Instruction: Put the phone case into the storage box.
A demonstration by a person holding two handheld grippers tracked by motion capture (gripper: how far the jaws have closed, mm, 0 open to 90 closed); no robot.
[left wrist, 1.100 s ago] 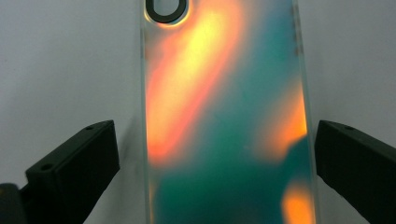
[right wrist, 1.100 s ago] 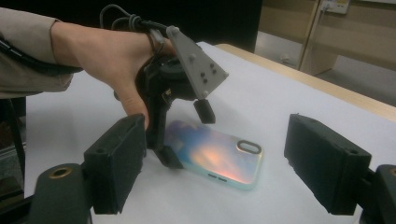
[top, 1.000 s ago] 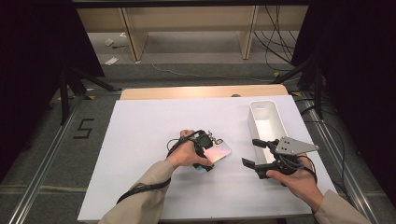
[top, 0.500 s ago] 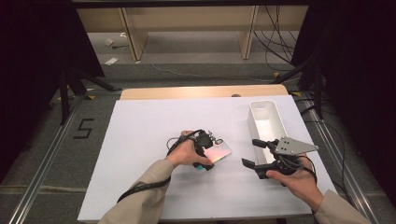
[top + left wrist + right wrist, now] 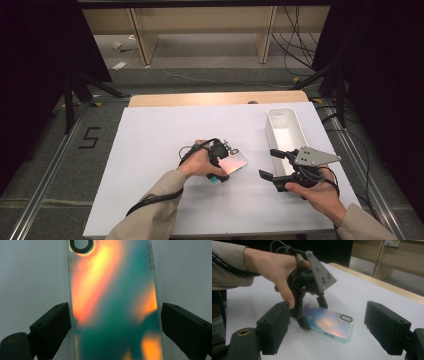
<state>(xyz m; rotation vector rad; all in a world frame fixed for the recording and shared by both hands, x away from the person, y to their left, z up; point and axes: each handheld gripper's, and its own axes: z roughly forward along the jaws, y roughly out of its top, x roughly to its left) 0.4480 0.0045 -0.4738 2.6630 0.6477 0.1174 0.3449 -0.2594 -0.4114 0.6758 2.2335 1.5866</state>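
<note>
- The phone case (image 5: 233,162) is lying flat on the white sheet (image 5: 150,140), near the middle of the table and a little toward the person's side.
- Its iridescent back is facing up, showing orange and teal patches (image 5: 112,302), with the oval camera cutout (image 5: 346,318) at the end pointing away from the left hand.
- The left gripper (image 5: 220,167) is sitting low over the near end of the case, with the left hand (image 5: 197,162) wrapping its body.
- In the left gripper view its jaws are standing spread on either side of the case: the left one is just beside the edge and may be touching it, while the right one is showing a thin gap, so nothing is being squeezed.
- The right gripper view is showing the same thing from the side, the left gripper's two black fingers (image 5: 303,323) straddling the case at table level.
- The right gripper (image 5: 272,165) is hovering well to the right of the case, in the right hand (image 5: 320,192), with its jaws gaping wide and holding nothing.
- That gripper is pointing leftward at the case, which is lying between its jaws in its own view but well ahead of them.
- A white bin (image 5: 300,135) is standing along the right edge of the sheet, just behind the right gripper.
</note>
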